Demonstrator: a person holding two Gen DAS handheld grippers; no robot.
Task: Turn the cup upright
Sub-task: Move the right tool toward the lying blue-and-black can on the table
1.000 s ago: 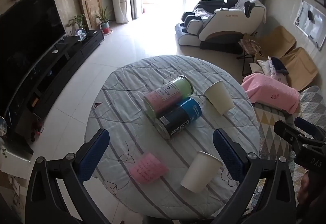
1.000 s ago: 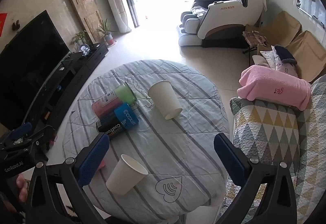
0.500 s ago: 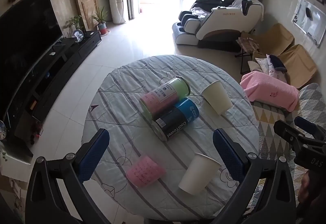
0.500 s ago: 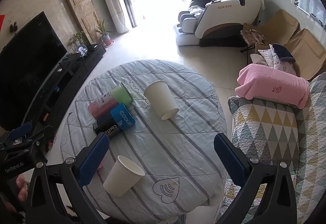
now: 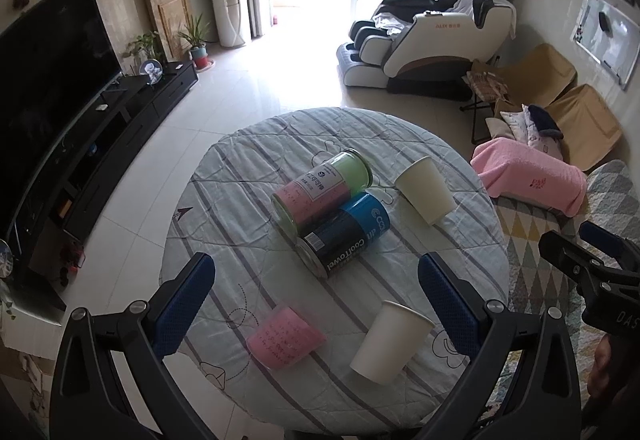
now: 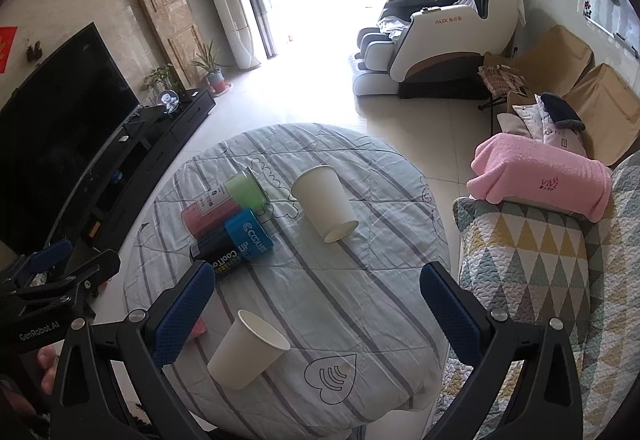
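Observation:
Two white paper cups are on the round cloth-covered table (image 5: 248, 175). The near cup (image 5: 390, 342) stands tilted with its mouth up near the front edge; it also shows in the right wrist view (image 6: 246, 350). The far cup (image 5: 424, 189) lies tipped, base toward me; in the right wrist view (image 6: 326, 195) its base points to the front. My left gripper (image 5: 316, 296) is open and empty above the table's front. My right gripper (image 6: 316, 304) is open and empty, above the table's right side.
A pink-green can (image 5: 320, 189) and a blue-black can (image 5: 346, 236) lie side by side mid-table. A pink roll (image 5: 286, 338) lies near the front edge. A patterned sofa (image 6: 540, 260) with a pink towel (image 6: 540, 175) stands right of the table.
Both grippers have drawn back and up a little, so the table looks smaller and lower in both views. Nothing on the table has moved.

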